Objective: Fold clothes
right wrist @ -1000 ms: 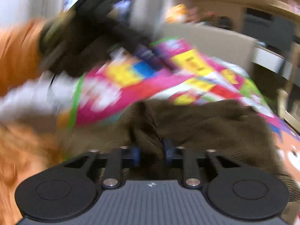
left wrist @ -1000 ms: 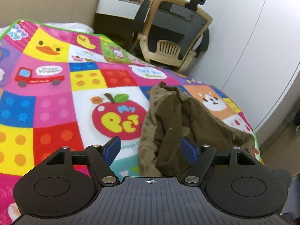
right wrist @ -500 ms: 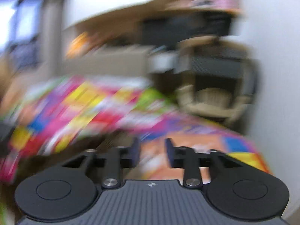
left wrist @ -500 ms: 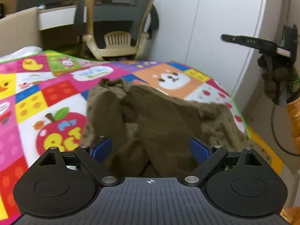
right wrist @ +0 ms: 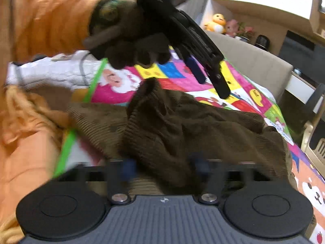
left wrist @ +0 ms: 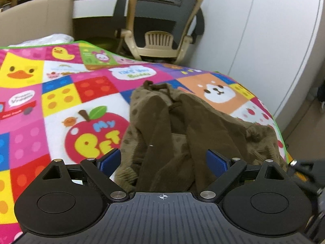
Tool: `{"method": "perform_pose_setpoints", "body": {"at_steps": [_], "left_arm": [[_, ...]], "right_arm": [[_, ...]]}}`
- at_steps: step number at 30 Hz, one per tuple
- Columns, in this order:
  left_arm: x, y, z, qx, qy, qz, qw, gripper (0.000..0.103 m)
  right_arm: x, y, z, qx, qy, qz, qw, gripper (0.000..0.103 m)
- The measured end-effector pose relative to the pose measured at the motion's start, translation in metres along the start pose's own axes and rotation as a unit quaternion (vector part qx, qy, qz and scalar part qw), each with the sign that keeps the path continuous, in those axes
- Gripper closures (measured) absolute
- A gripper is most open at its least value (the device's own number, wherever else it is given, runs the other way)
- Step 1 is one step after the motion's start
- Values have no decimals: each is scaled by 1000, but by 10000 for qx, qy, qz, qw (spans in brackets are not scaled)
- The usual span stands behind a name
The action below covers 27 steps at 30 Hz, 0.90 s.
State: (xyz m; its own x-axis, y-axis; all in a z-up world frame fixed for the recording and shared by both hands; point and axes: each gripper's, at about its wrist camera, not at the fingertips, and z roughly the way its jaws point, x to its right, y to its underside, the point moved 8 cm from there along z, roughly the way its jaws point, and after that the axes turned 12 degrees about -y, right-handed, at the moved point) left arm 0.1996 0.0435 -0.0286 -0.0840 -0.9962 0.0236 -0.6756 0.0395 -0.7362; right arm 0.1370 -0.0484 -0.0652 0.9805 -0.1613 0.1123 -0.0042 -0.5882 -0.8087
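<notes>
Since the earlier frames, the right gripper (right wrist: 164, 165) is brought back over the brown garment (left wrist: 182, 134) and its jaws have just been closing, with a raised fold between the blurred pads; whether it is really pinched cannot be told. Spread wide, the left gripper (left wrist: 165, 160) is held above the near cloth and grips nothing. Farther off, the garment is seen crumpled near the right edge of the colourful blanket (left wrist: 61, 101). No fold is made yet.
</notes>
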Motion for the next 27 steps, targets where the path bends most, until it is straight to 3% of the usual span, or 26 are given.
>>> {"method": "perform_pose_setpoints", "body": {"at_steps": [2,4,6,7,9,11,13,14,18,22,23,25,27], "left_arm": [[-3,-2,-5,62,-37,-30,10000,9],[-7,-5,-9,136,-65,-46,9999,8],[-13,-8,-14,214,-77,-90,9997,8],[-15,-9,-14,227,-55,-118,9997,8],[-14,-12,-14,234,22,-156,9996,7],[-2,-13,-10,239,194,-70,9995,7],[15,-14,-6,243,398,71,9989,7],[26,-14,-4,242,520,176,9982,6],[70,-4,17,17,761,778,9941,6],[86,21,46,-443,439,1335,9891,6],[85,26,50,-512,375,1395,9882,7],[83,31,52,-523,360,1465,9872,13],[80,33,49,-484,391,1533,9862,25]], "right_arm": [[18,-11,-6,222,81,304,9993,86],[52,-25,-39,680,368,668,9948,89],[104,-34,-87,1232,1194,1141,9785,89],[133,-35,-112,1489,1658,1415,9645,89],[187,-26,-162,1941,2680,2011,9220,90],[226,-9,-190,1992,3591,2223,8843,90],[255,13,-199,1730,4315,2251,8563,90],[266,23,-197,1631,4428,2386,8488,90],[287,59,-176,1387,4299,3023,8394,89],[287,82,-155,1204,4134,3184,8445,83],[287,84,-150,1150,4097,3197,8466,79],[287,87,-149,1136,4067,3241,8466,53],[285,79,-152,1250,4142,3282,8397,40]]}}
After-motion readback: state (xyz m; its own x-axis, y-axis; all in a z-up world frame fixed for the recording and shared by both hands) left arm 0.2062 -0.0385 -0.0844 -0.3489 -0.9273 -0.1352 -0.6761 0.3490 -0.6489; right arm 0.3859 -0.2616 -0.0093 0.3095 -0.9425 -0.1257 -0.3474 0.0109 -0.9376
